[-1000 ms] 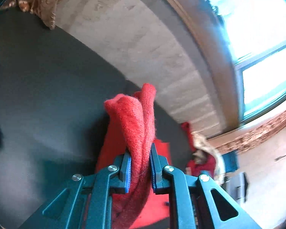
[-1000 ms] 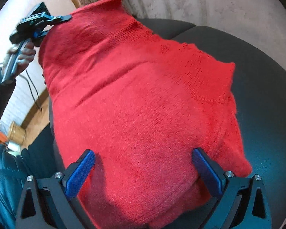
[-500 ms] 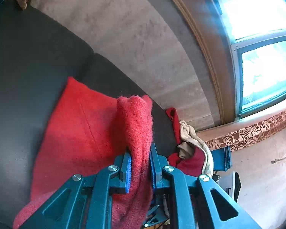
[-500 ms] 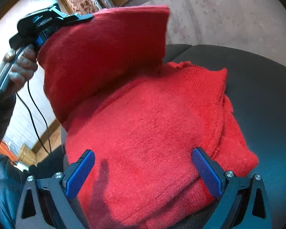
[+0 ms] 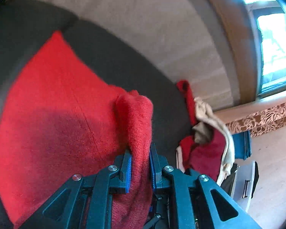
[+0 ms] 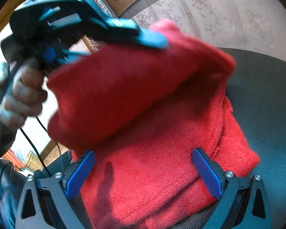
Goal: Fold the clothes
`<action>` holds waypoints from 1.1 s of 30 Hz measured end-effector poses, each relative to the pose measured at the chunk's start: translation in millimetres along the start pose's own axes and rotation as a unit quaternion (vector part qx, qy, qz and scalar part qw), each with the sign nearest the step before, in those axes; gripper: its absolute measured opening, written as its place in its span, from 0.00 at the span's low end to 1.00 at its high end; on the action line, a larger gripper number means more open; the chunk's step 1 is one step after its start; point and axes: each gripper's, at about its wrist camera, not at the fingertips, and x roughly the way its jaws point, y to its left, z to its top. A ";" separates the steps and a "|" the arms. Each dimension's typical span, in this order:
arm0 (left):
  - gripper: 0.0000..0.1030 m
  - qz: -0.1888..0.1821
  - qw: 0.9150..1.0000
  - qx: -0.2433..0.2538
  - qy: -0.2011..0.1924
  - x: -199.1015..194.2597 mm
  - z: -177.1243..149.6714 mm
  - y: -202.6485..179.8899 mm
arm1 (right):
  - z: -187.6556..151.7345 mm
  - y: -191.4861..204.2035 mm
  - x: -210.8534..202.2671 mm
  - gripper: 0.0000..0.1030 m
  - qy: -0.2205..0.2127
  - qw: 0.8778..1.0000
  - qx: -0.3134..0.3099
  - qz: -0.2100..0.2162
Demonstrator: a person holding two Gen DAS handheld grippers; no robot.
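A fuzzy red knitted sweater point(image 5: 53, 114) lies on a dark seat cushion point(image 5: 24, 38). My left gripper point(image 5: 140, 164) is shut on a bunched edge of the sweater, which stands up between its blue pads. In the right wrist view the sweater point(image 6: 152, 171) fills the middle, and the left gripper point(image 6: 158, 42), held by a hand point(image 6: 22, 97), carries a flap of it over the lower layer. My right gripper point(image 6: 143, 171) stands wide open just above the sweater's near part, its blue pads point(image 6: 80, 173) apart on either side, gripping nothing.
A pile of red and beige clothes point(image 5: 206, 143) lies at the cushion's right end. Behind the seat is a grey backrest point(image 5: 152, 28) and a window point(image 5: 274, 43). A white box point(image 5: 246, 183) and a blue item point(image 5: 242, 145) sit on the floor. A black cable point(image 6: 34, 145) hangs below the hand.
The left gripper has carried the held sweater edge across and lower, over the rest of the garment, so the flap now covers more of the lower layer. The right gripper stayed open over the near part.
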 end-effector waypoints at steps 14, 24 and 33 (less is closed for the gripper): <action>0.23 -0.058 0.997 -0.020 0.055 8.3 -6.9 0.3 | 12.0 17.6 19.1 1.00 -0.005 1.000 0.007 0.009; 0.24 -0.035 0.995 0.029 -0.085 -121.5 2.2 62.9 | 14.1 36.2 -12.6 1.00 0.000 0.998 0.001 -0.062; 0.24 -0.021 0.993 0.026 -0.117 -131.1 -16.8 147.1 | 26.1 142.0 -71.1 1.00 0.020 0.994 -0.076 -0.070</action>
